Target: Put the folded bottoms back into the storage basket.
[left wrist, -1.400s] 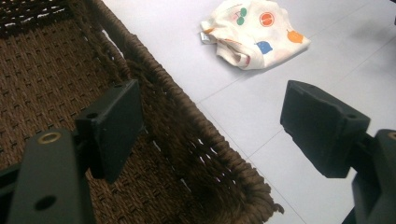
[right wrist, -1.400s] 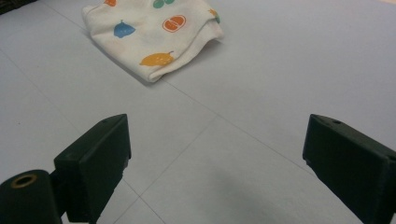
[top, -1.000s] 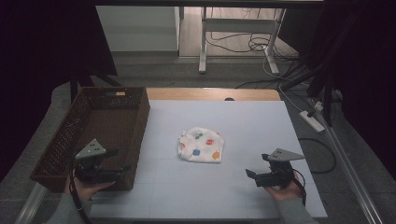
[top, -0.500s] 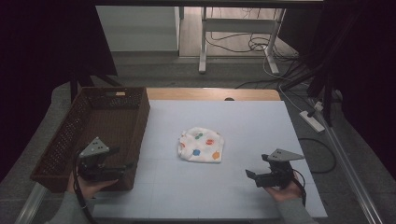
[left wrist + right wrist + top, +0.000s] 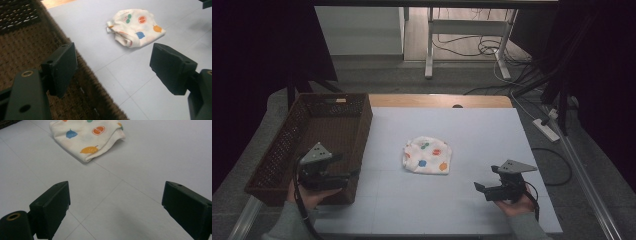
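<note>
Dim surroundings framed a pale blue-grey table [image 5: 492,200], with cables trailing across the floor behind it. I had a small folded cloth [image 5: 428,155], cream with coloured fruit prints, lying near the middle of the table, touching nothing else. A brown woven basket [image 5: 287,150] sat along the table's left edge, and as far as I could see it held nothing.

My left gripper [image 5: 346,176] hung over the basket's near right rim, its jaws spread wide; through its own view I saw one jaw above the wicker and the other above the table, with the cloth well ahead. My right gripper [image 5: 480,189] sat low over the near right part of the table, jaws likewise spread and holding nothing, the cloth well apart from it in front.

I judged the work barely begun: the cloth lay ungrasped, and neither gripper touched it. Reaching in, pinching it and, most likely, carrying it to the basket all remained.
</note>
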Action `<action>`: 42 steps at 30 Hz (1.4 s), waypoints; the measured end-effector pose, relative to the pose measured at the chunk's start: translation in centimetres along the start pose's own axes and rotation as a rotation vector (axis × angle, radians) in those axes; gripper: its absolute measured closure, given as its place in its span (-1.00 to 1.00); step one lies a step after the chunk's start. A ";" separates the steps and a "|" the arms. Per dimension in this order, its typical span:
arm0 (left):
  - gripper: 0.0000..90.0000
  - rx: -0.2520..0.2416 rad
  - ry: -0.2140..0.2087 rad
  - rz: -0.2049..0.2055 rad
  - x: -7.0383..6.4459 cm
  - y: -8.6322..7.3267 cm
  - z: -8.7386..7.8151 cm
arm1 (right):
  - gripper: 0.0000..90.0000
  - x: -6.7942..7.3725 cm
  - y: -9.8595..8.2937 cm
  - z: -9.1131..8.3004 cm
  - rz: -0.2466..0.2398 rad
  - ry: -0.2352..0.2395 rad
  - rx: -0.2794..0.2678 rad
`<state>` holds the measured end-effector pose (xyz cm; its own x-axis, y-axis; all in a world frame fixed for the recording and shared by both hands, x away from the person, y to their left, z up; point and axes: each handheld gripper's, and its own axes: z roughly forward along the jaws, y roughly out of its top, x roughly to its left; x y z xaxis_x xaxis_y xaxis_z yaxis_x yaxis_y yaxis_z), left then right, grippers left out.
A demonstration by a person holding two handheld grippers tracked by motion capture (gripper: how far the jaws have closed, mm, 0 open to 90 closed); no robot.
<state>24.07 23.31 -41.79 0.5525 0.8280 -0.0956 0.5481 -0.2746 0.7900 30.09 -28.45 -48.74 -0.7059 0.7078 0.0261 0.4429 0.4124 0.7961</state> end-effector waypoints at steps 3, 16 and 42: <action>-0.54 0.007 -0.006 0.007 -0.2 0.4 0.5 | -0.82 0.1 0.0 0.1 -0.004 -0.004 0.010; -0.53 0.026 -0.021 0.015 -0.8 1.6 2.1 | -0.82 0.0 0.0 0.1 -0.002 -0.006 0.013; -0.54 0.054 -0.065 0.036 -1.5 4.4 5.5 | -0.81 0.1 -0.1 0.2 0.000 -0.006 0.017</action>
<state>29.15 18.16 -41.52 0.6113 0.7839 -0.1082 0.5591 -0.3311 0.7601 30.11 -28.35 -48.96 -0.7029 0.7109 0.0223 0.4522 0.4225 0.7855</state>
